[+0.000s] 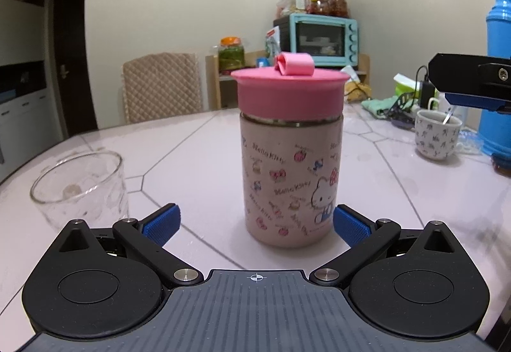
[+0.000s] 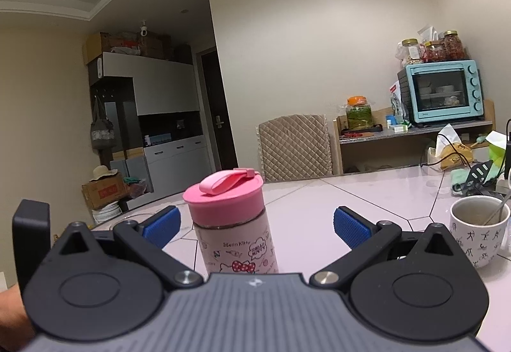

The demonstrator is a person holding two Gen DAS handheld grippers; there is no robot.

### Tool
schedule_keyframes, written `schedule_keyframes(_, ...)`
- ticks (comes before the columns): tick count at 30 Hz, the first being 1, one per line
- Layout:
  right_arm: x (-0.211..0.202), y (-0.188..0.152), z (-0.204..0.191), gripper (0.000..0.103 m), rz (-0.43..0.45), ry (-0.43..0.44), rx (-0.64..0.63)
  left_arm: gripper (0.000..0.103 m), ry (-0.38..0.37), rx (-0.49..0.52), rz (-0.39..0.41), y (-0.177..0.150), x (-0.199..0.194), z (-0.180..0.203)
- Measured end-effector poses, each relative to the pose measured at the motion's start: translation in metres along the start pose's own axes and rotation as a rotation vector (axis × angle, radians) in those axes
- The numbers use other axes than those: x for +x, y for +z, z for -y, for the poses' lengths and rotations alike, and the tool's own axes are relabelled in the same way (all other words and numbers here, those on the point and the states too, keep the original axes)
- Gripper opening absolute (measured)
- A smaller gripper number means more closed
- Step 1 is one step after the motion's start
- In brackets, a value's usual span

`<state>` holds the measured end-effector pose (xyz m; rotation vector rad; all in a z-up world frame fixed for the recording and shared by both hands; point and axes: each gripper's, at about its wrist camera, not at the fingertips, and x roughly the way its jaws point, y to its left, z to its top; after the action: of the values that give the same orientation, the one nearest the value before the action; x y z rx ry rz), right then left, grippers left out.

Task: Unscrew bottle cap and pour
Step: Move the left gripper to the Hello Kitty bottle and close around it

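Two tools are hanging wide open and holding nothing, my left tool [image 1: 255, 222] low at the upright bottle [image 1: 289, 179] on the worktop [image 1: 198, 147], my right tool [image 2: 255, 222] level with its seated pink cap [image 2: 223, 202], so I'm squaring both jaws before any squeezing.

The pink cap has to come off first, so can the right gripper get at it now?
Probably yes: the right gripper is open, the pink cap sits between its fingers, nothing blocking.
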<state>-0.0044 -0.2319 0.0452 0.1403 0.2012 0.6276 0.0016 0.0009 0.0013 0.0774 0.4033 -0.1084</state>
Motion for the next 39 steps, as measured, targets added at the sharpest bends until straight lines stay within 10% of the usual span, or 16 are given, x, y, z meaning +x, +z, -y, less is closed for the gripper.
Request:
schedule_keyframes(13,0.007,0.009,0.005,0.103,0.005,0.008,-0.017,0.103,-0.142,0.033,0.122,0.033,0.006,-0.014)
schedule_keyframes(39,0.023,0.006,0.013,0.103,-0.009,-0.031,-0.016,0.103,-0.238,0.058,0.089,0.039,0.052,-0.026)
